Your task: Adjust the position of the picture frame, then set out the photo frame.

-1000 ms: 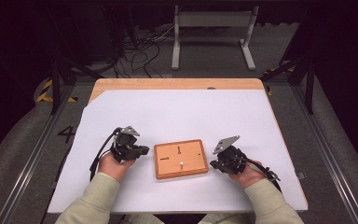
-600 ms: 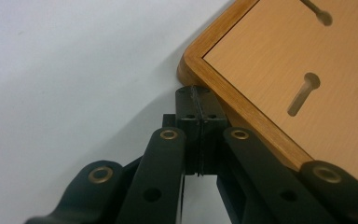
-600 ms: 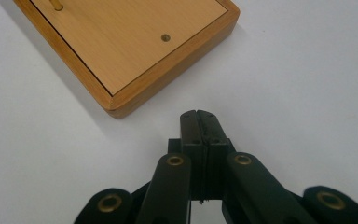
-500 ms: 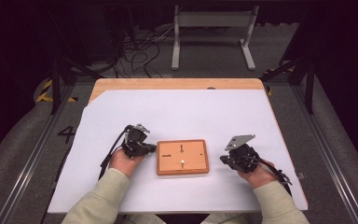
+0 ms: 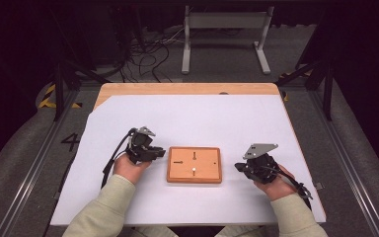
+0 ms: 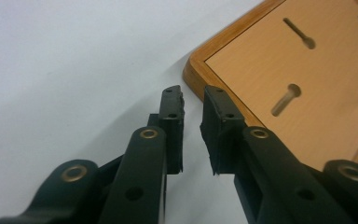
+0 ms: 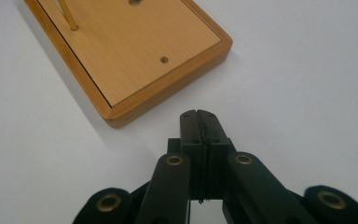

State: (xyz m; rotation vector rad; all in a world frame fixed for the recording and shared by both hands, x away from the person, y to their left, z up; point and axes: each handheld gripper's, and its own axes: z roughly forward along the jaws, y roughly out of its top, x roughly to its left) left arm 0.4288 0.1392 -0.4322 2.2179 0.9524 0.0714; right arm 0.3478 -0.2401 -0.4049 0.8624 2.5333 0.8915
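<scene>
Wood is the one material that stands out: a single flat wooden board point(image 5: 194, 164) lies on the white sheet point(image 5: 202, 118) that covers the tabletop point(image 5: 187, 89), near the person's edge and roughly midway between the two hands. Counted on the board are two keyhole-shaped slots point(image 6: 286, 99), one thin brass-coloured pin point(image 7: 68, 16) standing upright, and small holes near the corners.

Two grippers flank the board, one on each side. The left gripper point(image 5: 148, 150), held in the left hand point(image 5: 128, 165), sits just beside the board's left edge; in the left gripper view its jaws stand a little apart with nothing between them, their tips near the board's corner but not touching it. The right gripper point(image 5: 244, 168), held in the right hand point(image 5: 274, 180), lies off the board's right edge with a clear strip of sheet between; in the right gripper view its jaws are pressed together on nothing, pointing toward the board's near corner.

Compared with half a second ago, the board lies in the same spot. The left gripper sits about as close to the board's left edge as before. The right gripper has drawn slightly farther from the board's right edge than it was a second ago.
</scene>
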